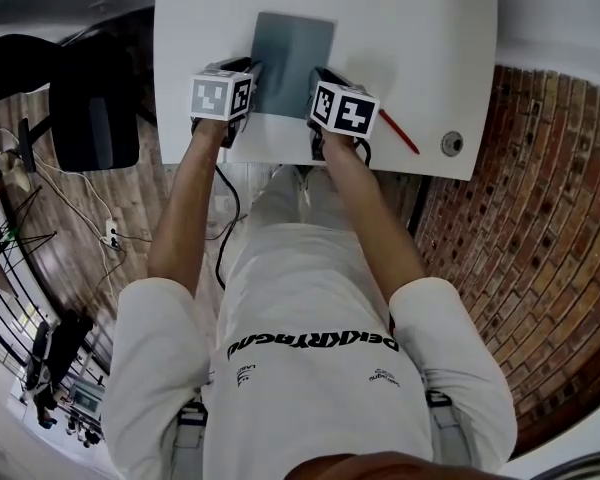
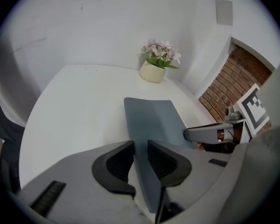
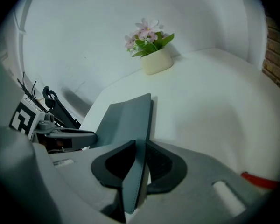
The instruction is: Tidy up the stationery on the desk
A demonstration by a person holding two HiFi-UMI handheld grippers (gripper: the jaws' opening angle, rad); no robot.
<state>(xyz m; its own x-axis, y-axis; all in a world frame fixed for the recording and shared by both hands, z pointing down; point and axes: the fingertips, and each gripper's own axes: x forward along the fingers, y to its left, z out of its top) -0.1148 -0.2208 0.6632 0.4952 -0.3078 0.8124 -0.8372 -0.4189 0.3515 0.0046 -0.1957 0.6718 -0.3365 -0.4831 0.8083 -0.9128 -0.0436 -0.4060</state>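
A grey-blue notebook [image 1: 292, 63] lies on the white desk [image 1: 420, 58], near its front edge. My left gripper [image 1: 252, 73] is shut on the notebook's near left corner, with the cover [image 2: 154, 120] pinched between the jaws. My right gripper [image 1: 316, 80] is shut on the near right corner, where the notebook [image 3: 126, 120] runs edge-on between the jaws. A red pen [image 1: 399, 132] lies on the desk just right of the right gripper, seen as a red sliver [image 3: 259, 180] in the right gripper view.
A small pot of pink flowers [image 2: 155, 63] stands at the desk's far side against the white wall, also shown as the pot [image 3: 154, 55] in the right gripper view. A round grommet [image 1: 452, 143] sits at the desk's near right. A black chair [image 1: 90, 108] stands left; brick floor lies right.
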